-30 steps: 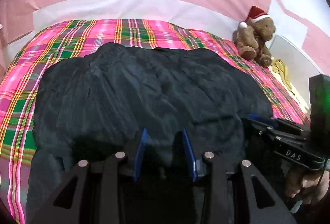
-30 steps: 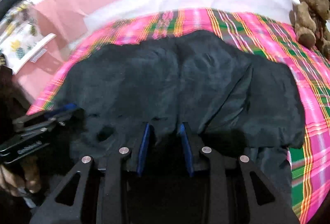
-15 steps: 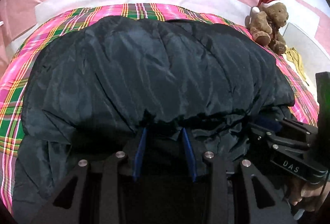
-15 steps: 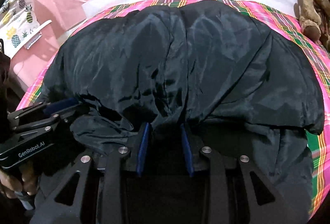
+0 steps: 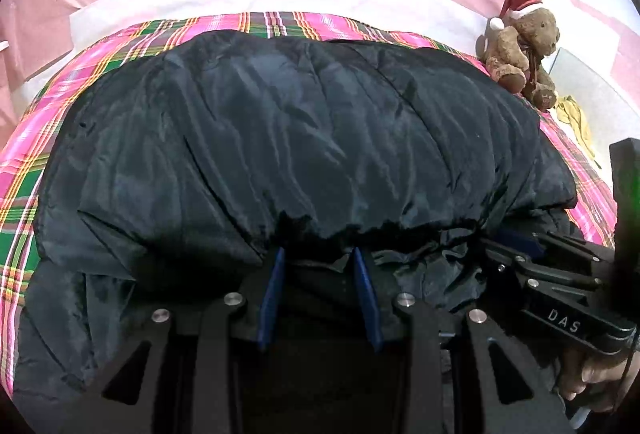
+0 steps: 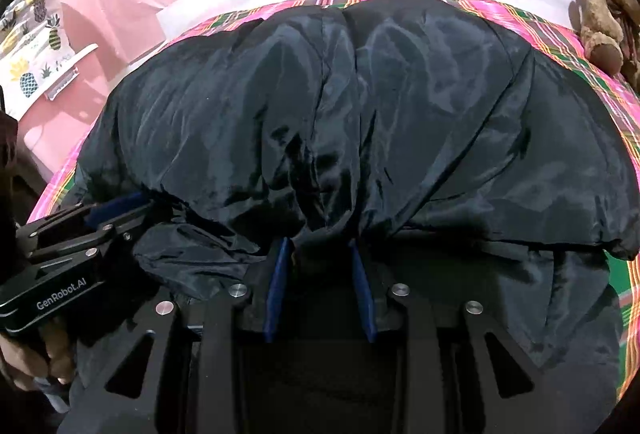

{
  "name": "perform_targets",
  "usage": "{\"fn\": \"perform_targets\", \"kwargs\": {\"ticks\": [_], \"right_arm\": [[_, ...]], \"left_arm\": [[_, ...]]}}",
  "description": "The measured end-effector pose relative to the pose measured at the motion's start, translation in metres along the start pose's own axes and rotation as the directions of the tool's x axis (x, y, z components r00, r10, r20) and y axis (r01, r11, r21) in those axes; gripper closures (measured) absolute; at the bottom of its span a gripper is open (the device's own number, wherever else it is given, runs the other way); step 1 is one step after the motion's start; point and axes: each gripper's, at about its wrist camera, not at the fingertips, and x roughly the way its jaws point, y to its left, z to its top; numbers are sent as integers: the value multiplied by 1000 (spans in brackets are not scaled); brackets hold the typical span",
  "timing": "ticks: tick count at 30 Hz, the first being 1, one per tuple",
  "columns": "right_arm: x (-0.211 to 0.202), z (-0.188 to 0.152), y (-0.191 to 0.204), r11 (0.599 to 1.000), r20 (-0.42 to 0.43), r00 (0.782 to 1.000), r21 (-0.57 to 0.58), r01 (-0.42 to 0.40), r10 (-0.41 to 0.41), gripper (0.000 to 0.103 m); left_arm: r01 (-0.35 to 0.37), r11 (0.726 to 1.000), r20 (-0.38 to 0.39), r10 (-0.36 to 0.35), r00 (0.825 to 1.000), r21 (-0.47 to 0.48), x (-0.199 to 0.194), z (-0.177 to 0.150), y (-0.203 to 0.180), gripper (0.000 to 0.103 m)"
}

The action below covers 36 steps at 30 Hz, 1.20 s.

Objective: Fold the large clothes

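Here, in the left wrist view, the left hand-held gripper pinches the gathered hem of a dark padded jacket, its blue fingers partly spread with bunched cloth pressed between them. The jacket lies across a pink and green plaid bedcover on a bed, its upper layer folded over toward the camera and billowing above the lower layer. At the right edge the right hand-held gripper clamps the same hem, and a hand holds its handle. A brown teddy bear in a red Santa hat sits at the far right corner of the bed, just beside the jacket's edge.

In the right wrist view, the right hand-held gripper likewise nips a pucker of the jacket between partly spread blue fingers. The left hand-held gripper shows at the left edge, closed on the hem, with a hand around its handle. The teddy bear sits at the upper right, and a pineapple-print cloth hangs at the upper left, well apart from the jacket.
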Motion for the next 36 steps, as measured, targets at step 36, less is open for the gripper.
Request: {"fn": "perform_targets", "kwargs": {"ticks": [36], "right_arm": [[-192, -148, -7, 989, 97, 989, 105, 100, -110, 61]], "left_arm": [[-64, 993, 78, 72, 994, -102, -198, -135, 14, 50]]}}
